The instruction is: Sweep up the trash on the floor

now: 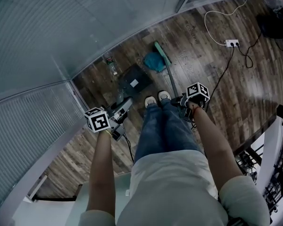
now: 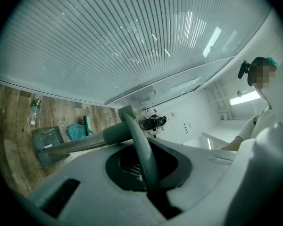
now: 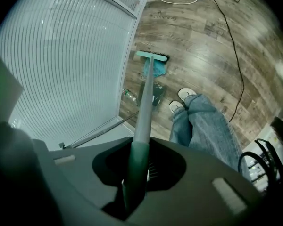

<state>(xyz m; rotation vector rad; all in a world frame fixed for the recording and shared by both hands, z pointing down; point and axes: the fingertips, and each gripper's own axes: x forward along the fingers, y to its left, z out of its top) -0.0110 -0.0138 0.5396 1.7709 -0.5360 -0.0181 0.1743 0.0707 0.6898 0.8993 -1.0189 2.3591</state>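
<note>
My left tongs (image 1: 120,111) are clenched on the handle of the dustpan (image 1: 134,80), and my right tongs (image 1: 181,100) grasp the broom (image 1: 163,54) handle. The blue trash (image 1: 153,62) lies on the floor just beside the dustpan.

broom (image 1: 162,53): 1 | dustpan (image 1: 134,81): 1 | plastic bottle (image 1: 112,66): 1 | teal wad (image 1: 153,61): 1 | power strip (image 1: 232,43): 1 | white shoes (image 1: 151,100) (image 1: 164,95): 2

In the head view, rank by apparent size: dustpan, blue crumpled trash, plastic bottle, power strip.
1. dustpan
2. blue crumpled trash
3. plastic bottle and power strip look about alike, so they stay unranked.
</note>
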